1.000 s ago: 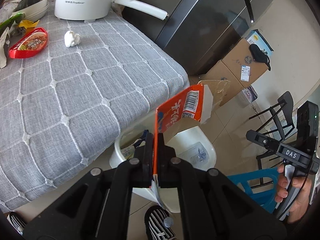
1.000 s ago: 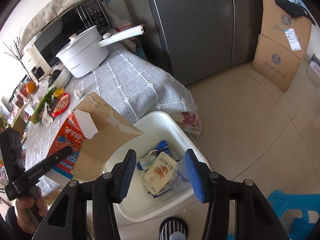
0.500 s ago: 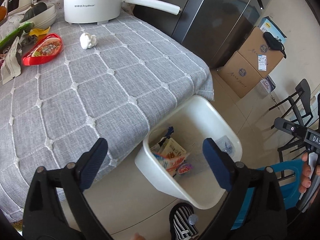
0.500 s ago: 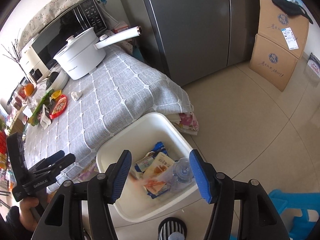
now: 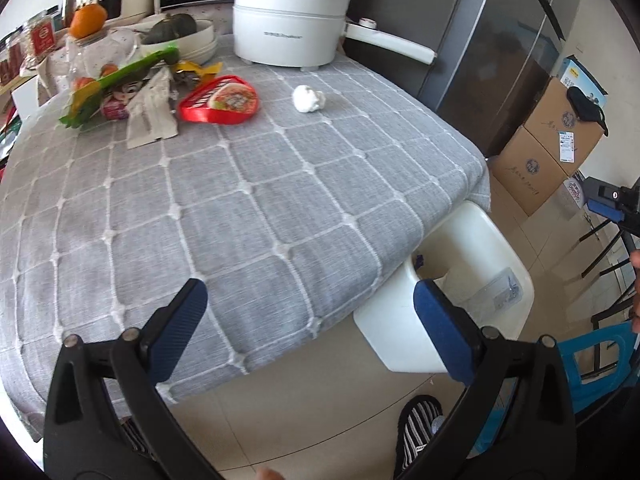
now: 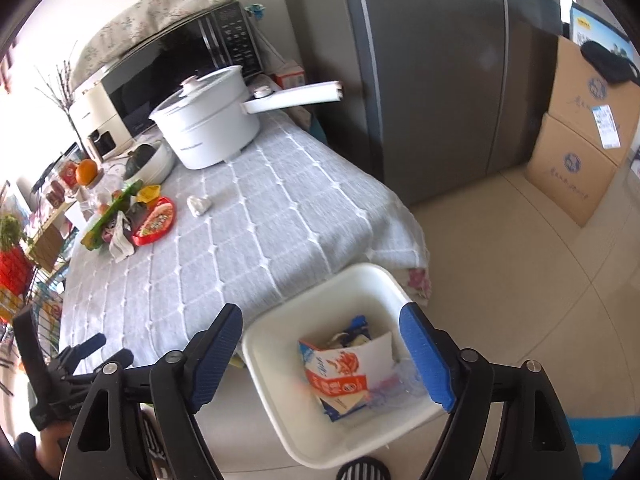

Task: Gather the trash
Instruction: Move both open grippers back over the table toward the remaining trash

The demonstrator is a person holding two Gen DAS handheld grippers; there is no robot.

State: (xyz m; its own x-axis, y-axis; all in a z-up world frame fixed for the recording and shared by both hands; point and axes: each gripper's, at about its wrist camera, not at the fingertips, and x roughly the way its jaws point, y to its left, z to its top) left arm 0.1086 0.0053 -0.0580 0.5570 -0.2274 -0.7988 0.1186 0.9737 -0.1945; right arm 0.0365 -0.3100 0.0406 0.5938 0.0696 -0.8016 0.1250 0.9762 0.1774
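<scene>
The left gripper at the bottom of its frame has just been spreading its jaws wide, nothing between them. The right gripper has likewise been opening and is empty. Below it, lower centre, the white bin holds the orange-and-white carton; its print is too blurred to read. On the grey tablecloth, upper left, lie a crumpled white tissue and a red tray. The white pot carries small grey lettering, unreadable.

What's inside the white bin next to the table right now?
The white bin holds an orange-and-white carton, blue wrappers and clear plastic; anything beneath them is covered.
</scene>
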